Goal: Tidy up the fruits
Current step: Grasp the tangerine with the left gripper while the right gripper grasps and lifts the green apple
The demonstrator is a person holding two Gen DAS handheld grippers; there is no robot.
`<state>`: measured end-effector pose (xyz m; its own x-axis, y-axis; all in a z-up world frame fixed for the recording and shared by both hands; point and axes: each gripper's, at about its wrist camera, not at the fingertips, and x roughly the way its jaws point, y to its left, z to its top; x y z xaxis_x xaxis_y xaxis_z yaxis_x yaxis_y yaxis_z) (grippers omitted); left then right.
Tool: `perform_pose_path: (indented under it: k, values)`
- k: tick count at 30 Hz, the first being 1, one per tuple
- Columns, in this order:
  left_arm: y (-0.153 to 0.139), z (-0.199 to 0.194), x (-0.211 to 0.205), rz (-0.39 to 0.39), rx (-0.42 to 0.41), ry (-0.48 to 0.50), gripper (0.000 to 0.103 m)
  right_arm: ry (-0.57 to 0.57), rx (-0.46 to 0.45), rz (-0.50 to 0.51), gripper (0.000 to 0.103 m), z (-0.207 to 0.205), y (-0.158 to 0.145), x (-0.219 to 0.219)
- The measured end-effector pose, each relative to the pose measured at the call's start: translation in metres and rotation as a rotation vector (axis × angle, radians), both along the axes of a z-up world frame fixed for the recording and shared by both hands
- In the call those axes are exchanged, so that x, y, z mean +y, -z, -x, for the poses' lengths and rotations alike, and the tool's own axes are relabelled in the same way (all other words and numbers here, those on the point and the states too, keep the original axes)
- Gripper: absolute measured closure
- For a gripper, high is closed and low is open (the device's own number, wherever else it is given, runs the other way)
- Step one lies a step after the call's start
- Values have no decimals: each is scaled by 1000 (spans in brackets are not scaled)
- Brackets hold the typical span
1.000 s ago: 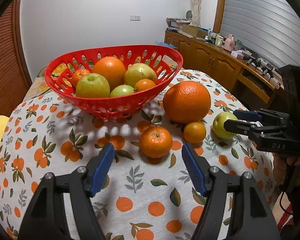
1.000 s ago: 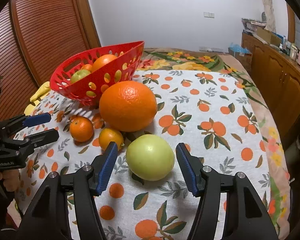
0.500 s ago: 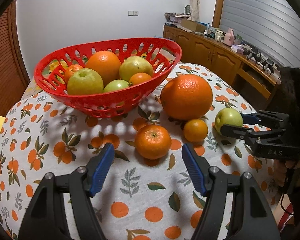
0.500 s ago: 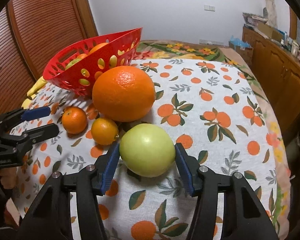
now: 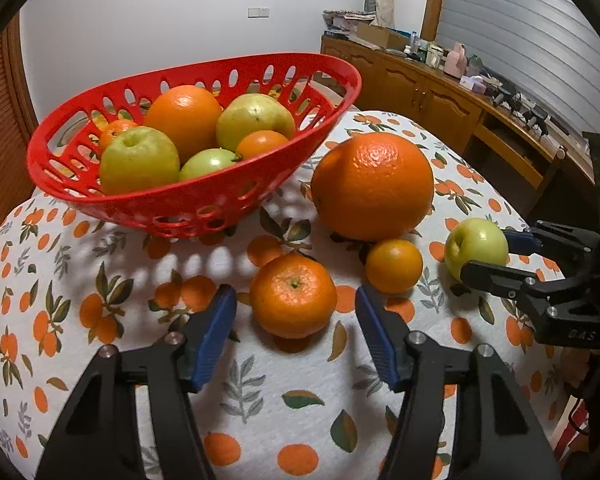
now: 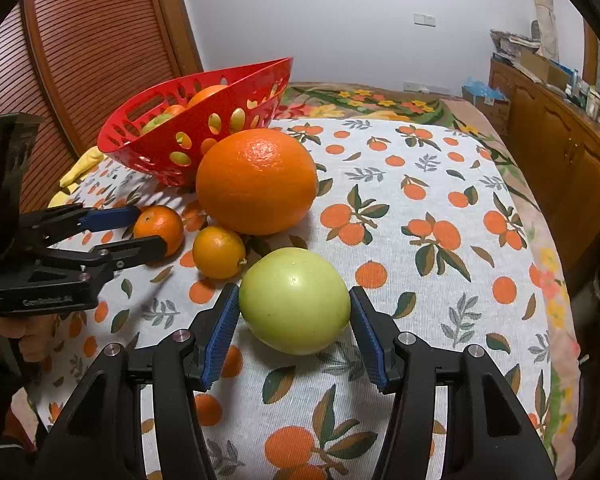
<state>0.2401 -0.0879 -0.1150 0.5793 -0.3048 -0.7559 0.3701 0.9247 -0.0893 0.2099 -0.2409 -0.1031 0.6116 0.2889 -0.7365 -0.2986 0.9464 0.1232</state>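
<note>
A red basket (image 5: 188, 204) holding several apples and oranges stands on the table. In front of it lie a large orange (image 5: 372, 186), a tangerine (image 5: 293, 295), a small orange (image 5: 394, 266) and a green apple (image 5: 476, 248). My left gripper (image 5: 296, 332) is open with the tangerine between its blue pads, not touching. My right gripper (image 6: 294, 332) has its jaws around the green apple (image 6: 294, 300), pads touching or almost touching its sides; the apple rests on the cloth. The right wrist view also shows the basket (image 6: 196, 120), the large orange (image 6: 257, 181) and the tangerine (image 6: 159, 229).
The table wears a white cloth printed with oranges (image 6: 420, 208). A wooden sideboard with clutter (image 5: 452, 92) runs along the right wall. A wooden slatted door (image 6: 80, 60) stands at the left. Something yellow (image 6: 74, 176) lies beside the basket.
Both grippers moved forward. The left one now has the tangerine between its pads. The right one narrowed its jaws onto the green apple's sides.
</note>
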Motion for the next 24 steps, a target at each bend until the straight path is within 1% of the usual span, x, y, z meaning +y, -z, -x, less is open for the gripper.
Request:
perform_pose_path:
  k: [3, 8, 14, 16, 18, 21, 24]
  values:
    - [3, -3, -2, -11, 5, -1, 46, 1, 4, 3, 47, 0, 2, 0]
    - [6, -6, -3, -19, 13, -6, 48, 0, -3, 9, 47, 0, 2, 1]
    - [10, -7, -4, -14, 23, -4, 52, 1, -7, 12, 47, 1, 3, 1]
    - [11, -6, -5, -15, 21, -3, 53, 0, -7, 13, 47, 1, 3, 2]
    - [10, -6, -5, -17, 14, -8, 57, 1, -7, 14, 47, 1, 3, 1]
    - [10, -4, -3, -4, 17, -9, 58, 0, -7, 14, 47, 1, 3, 1]
    - [6, 1, -1, -1, 1, -14, 59, -1, -6, 11, 47, 1, 3, 1]
